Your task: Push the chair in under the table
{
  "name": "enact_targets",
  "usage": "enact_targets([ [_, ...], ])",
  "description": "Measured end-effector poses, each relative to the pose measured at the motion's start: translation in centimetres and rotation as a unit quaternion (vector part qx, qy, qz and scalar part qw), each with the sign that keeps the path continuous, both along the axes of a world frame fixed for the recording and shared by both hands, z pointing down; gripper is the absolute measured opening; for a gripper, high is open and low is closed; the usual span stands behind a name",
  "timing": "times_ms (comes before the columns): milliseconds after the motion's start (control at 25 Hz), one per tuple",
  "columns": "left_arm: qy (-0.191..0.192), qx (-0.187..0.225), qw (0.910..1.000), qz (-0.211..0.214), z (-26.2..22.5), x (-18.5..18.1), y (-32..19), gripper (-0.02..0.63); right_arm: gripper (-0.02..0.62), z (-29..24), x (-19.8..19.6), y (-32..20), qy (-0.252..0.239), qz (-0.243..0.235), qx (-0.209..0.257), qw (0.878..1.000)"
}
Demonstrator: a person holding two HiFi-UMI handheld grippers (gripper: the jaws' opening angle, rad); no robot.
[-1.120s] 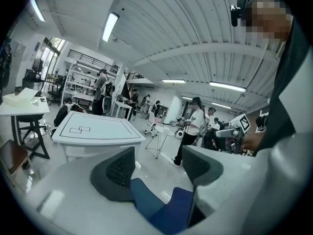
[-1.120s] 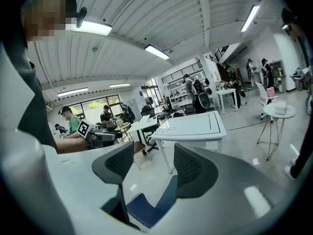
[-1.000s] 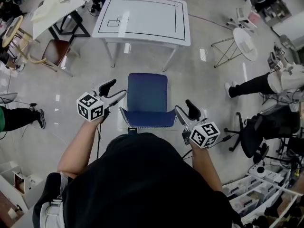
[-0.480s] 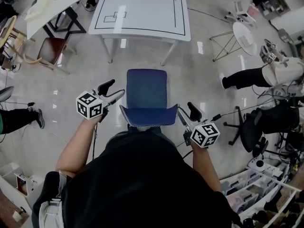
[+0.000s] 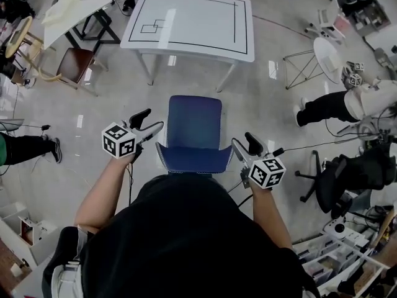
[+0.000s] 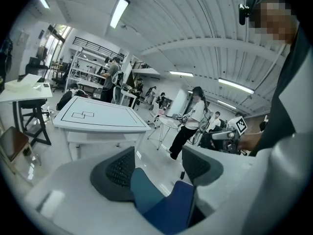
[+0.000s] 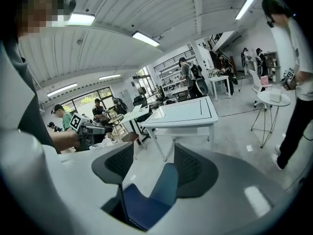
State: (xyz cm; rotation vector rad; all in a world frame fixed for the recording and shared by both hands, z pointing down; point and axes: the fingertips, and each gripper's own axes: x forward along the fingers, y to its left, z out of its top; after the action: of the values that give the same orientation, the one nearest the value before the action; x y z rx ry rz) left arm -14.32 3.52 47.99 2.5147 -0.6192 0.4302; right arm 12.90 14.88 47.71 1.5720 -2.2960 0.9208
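Note:
A blue chair (image 5: 193,126) stands on the floor, its seat facing the white table (image 5: 189,23) and a gap of floor between them. My left gripper (image 5: 151,123) is at the left top corner of the chair's back. My right gripper (image 5: 240,146) is at the right top corner. In the left gripper view the left gripper (image 6: 159,169) has its jaws apart, with the blue chair back (image 6: 168,209) reaching up between them. The right gripper (image 7: 152,169) likewise straddles the chair back (image 7: 144,207), pads apart, with the table (image 7: 188,112) ahead.
A person's legs (image 5: 329,107) and a black office chair (image 5: 335,179) are at the right, with a round white side table (image 5: 327,54) behind. A wooden chair (image 5: 71,64) and a second table (image 5: 74,5) stand at the far left. Another person's leg (image 5: 28,149) is at the left edge.
Both grippers have come down a little onto the top corners of the chair back. The chair keeps its distance from the table.

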Motion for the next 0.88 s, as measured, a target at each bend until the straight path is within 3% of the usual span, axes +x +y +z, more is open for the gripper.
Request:
enact_targets([
  [240,-0.02,-0.026,0.9994,-0.007,2.6,1.1,0.1,0.422,0.296,3.9,2.3,-0.2,0.0,-0.005,-0.042,0.999],
  [440,-0.072,-0.06,0.9955,-0.015,7.3,0.5,0.8,0.423,0.296,9.7,4.1,1.3,0.003,0.0,-0.104,0.995],
  [680,-0.118,-0.121,0.9855,-0.014,13.2,-0.4,3.6,0.423,0.296,16.4,5.7,3.6,0.002,0.007,-0.183,0.983],
  [880,-0.152,-0.181,0.9714,-0.023,18.2,-1.5,6.3,0.423,0.298,21.5,6.1,5.8,-0.012,0.02,-0.248,0.969],
])
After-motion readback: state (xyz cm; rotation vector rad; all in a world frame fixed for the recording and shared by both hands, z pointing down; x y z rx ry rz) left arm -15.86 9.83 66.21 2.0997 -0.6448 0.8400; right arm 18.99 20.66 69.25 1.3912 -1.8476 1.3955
